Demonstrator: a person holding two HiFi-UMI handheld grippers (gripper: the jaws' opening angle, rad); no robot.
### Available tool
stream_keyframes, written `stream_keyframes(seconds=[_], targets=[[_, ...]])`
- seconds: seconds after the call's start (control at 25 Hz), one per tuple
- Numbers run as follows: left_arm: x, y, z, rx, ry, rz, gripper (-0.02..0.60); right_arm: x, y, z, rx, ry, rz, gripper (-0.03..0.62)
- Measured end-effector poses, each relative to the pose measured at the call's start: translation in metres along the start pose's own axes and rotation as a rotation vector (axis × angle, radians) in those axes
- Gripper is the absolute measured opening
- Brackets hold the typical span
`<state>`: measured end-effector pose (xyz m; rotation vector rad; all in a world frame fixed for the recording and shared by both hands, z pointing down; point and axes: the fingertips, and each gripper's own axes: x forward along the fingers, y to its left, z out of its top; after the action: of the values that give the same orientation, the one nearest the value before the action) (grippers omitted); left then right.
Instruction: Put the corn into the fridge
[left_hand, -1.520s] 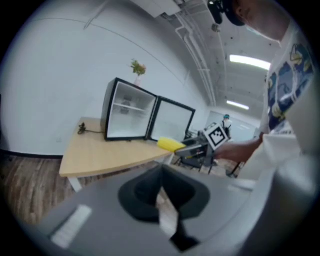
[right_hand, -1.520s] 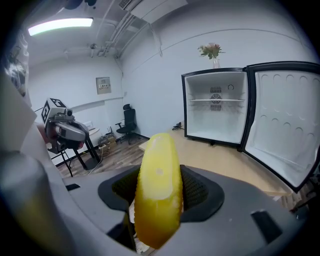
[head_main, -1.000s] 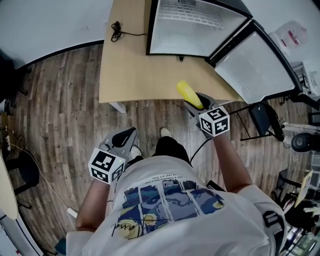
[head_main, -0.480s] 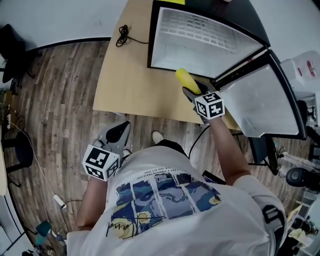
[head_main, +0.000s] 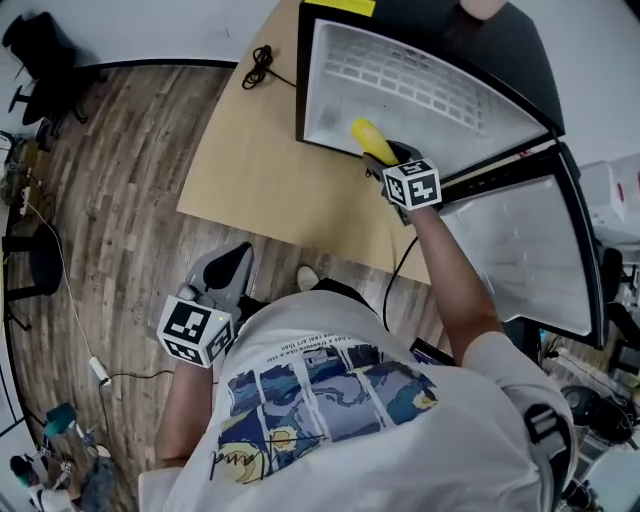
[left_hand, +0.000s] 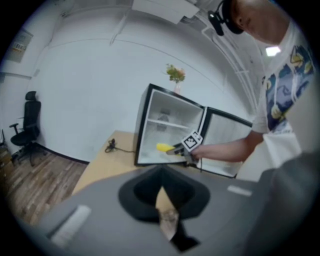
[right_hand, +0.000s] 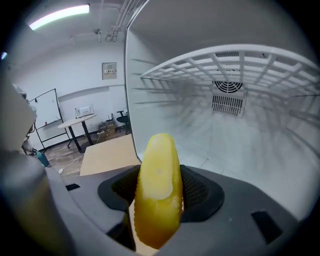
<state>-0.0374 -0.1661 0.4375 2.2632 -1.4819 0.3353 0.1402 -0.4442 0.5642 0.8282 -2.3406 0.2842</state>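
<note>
Fridge interior beyond corn between jaws

Place: office-type test room, lab-like setup.
Floor: wood-plank flooring; walls plain white.
Furniture: black office chair, round table, whiteboard.
Ceiling: strip light, exposed pipes.
Setup: small fridge, door open, on a low wooden platform; loose cable lying beside it.
</note>
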Motion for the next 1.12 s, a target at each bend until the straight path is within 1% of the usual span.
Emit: stream_keyframes(seconds=[0.32,0.56,0.76,1.12], targets=[[-0.006,0.002,-0.011,-0.02,0.048,0.076,0.009,0.052,-0.025,0.017,-0.007,0.0,-0.003,0.238],[-0.004,0.006,-0.006,-0.019,0.058,0.111,0.009,0.088,-0.037,0.03,-0.022,-0.008,-0.008,0.238],[-0.007,0.013,-0.009,-0.036,0.063,0.157,0.009,0.114,-0.045,0.035,-0.017,-0.006,-0.018,0.238],[-0.013,0.018,-0.012,-0.06,0.073,0.204,0.009,0.143,-0.057,0.041,-0.024,0.007,-0.048,0.238]])
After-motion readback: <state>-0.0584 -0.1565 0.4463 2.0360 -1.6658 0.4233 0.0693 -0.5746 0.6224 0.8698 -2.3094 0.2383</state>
